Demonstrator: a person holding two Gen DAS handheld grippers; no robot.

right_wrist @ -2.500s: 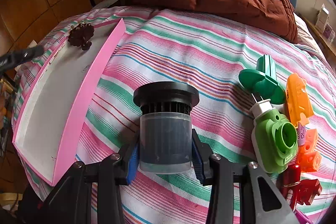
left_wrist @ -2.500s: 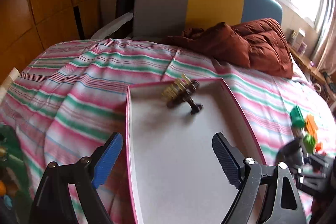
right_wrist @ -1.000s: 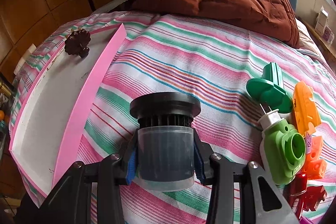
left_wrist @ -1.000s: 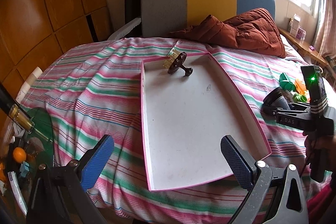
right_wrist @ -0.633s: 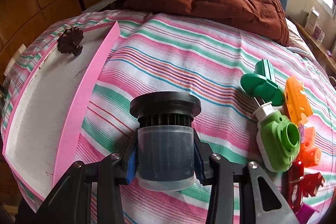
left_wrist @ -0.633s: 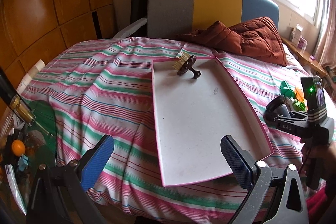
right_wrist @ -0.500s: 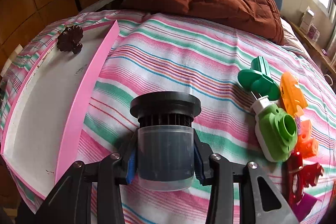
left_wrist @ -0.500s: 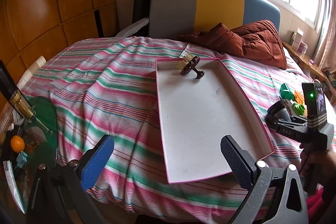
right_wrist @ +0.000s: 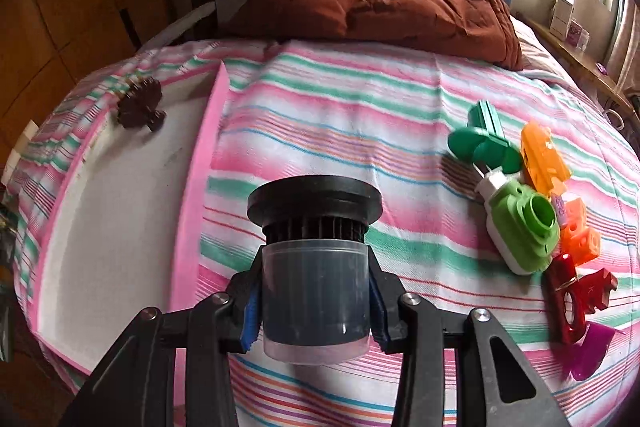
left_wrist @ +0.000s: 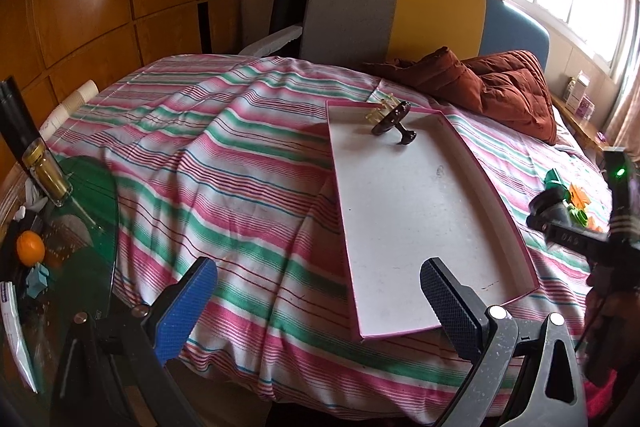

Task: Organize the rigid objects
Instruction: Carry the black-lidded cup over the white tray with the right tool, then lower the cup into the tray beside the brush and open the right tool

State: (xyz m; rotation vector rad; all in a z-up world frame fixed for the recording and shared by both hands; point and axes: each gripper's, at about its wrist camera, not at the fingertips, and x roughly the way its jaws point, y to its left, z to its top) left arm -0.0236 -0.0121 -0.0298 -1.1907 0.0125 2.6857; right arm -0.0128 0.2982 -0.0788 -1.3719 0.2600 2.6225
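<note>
My right gripper [right_wrist: 314, 297] is shut on a black capped translucent cylinder [right_wrist: 314, 263], held above the striped bedspread just right of the pink-rimmed white tray [right_wrist: 192, 195]. The tray [left_wrist: 520, 239] holds a dark brown flower-shaped piece [left_wrist: 394, 123] at its far end, also seen in the right wrist view [right_wrist: 140, 103]. My left gripper [left_wrist: 316, 301] is open and empty, pulled back off the bed's near edge. The right gripper and cylinder [left_wrist: 550, 209] show at the right in the left wrist view. Loose toys lie to the right: green spool [right_wrist: 482, 141], green camera [right_wrist: 522, 229], orange pieces [right_wrist: 544, 157], red piece [right_wrist: 576, 291].
A brown quilt [right_wrist: 380, 7] lies at the head of the bed before a grey, yellow and blue headboard [left_wrist: 400, 15]. A green glass side table [left_wrist: 60, 227] at left carries a bottle and an orange. A purple piece [right_wrist: 590, 351] lies at the bed's right edge.
My left gripper has pulled back and left from over the tray to beyond the bed's edge. My right gripper has kept its hold on the cylinder and shifted slightly.
</note>
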